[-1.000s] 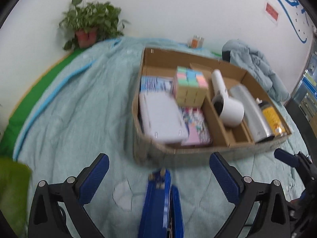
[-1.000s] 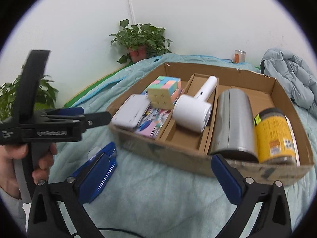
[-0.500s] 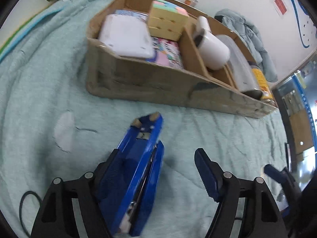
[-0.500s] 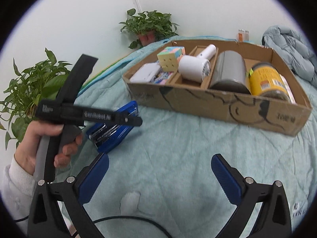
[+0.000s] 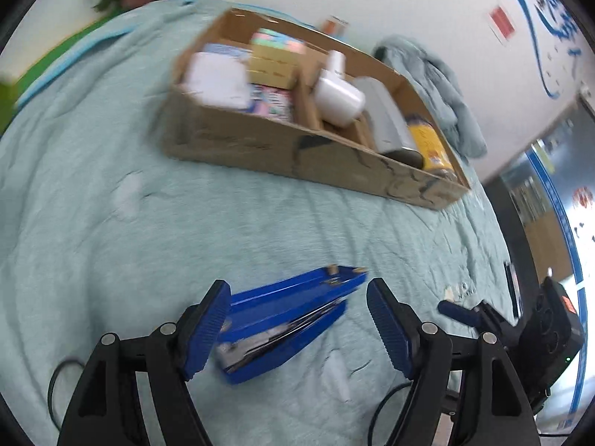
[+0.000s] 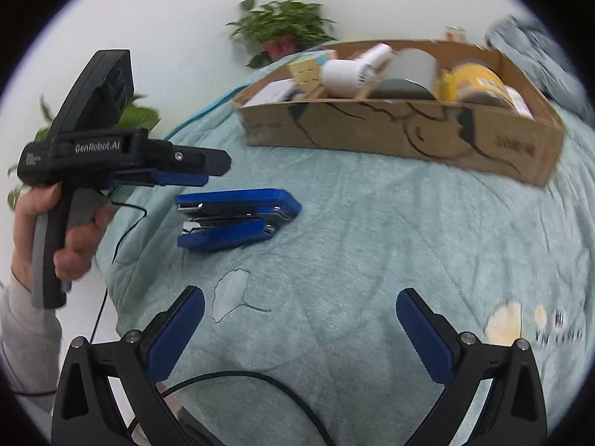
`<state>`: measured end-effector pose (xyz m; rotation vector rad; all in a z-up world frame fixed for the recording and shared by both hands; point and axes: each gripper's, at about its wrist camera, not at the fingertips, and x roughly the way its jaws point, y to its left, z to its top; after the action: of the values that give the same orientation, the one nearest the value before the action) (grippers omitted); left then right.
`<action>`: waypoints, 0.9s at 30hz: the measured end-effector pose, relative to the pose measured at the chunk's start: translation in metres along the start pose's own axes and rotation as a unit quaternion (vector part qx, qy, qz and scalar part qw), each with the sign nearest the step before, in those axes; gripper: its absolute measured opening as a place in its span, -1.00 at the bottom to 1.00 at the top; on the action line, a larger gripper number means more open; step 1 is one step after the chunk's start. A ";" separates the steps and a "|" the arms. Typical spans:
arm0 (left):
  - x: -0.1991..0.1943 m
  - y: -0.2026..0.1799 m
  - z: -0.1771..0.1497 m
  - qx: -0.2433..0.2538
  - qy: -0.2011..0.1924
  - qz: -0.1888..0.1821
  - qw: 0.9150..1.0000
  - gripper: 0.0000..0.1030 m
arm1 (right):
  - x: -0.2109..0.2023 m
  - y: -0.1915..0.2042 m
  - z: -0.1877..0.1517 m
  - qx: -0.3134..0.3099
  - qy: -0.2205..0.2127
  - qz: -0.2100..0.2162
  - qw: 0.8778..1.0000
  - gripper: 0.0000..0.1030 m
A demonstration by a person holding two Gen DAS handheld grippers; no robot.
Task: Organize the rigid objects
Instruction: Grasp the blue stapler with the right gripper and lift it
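I had the left gripper [image 5: 297,319] half-open, straddling the blue stapler [image 5: 286,319] askew without gripping; right gripper [image 6: 299,329] wide, empty. Closing now risked twisting it away on the soft quilt [image 5: 111,241].

left wrist: low, angled down | right wrist: farther back | shared: stapler [image 5: 286,319] [image 6: 234,219], box [image 5: 297,148] [image 6: 401,130]

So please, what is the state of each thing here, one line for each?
Blue stapler: lying on the blanket, closed, not gripped.
Left tongs: open around the stapler.
Right tongs: open, empty.
Cardboard box: open-topped, partly filled.
White hair dryer: lying in the box.
Yellow can: lying on its side in the box.
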<state>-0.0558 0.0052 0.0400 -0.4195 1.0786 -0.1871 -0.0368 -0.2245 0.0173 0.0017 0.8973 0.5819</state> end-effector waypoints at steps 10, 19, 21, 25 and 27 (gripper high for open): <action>-0.020 0.041 -0.045 -0.087 -0.027 -0.038 0.995 0.46 | 0.071 0.036 0.059 -0.245 0.042 0.053 0.967 0.95; -0.004 0.039 -0.043 -0.103 -0.025 -0.051 0.993 0.46 | 0.088 0.036 0.055 -0.230 0.077 0.072 0.967 0.22; 0.001 0.037 -0.041 -0.102 -0.021 -0.062 0.993 0.46 | 0.081 0.023 0.054 -0.187 0.070 0.067 0.978 -0.05; 0.011 0.029 -0.033 -0.098 -0.020 -0.087 0.991 0.46 | 0.067 0.001 0.042 -0.082 0.063 0.033 0.994 -0.29; 0.020 0.026 -0.029 -0.101 -0.015 -0.097 0.990 0.46 | 0.060 0.006 0.034 -0.071 0.061 0.019 0.995 -0.36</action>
<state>-0.0731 0.0150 0.0010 -0.7077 1.0306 -0.2434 0.0144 -0.1827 -0.0042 -0.1471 0.9746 0.6872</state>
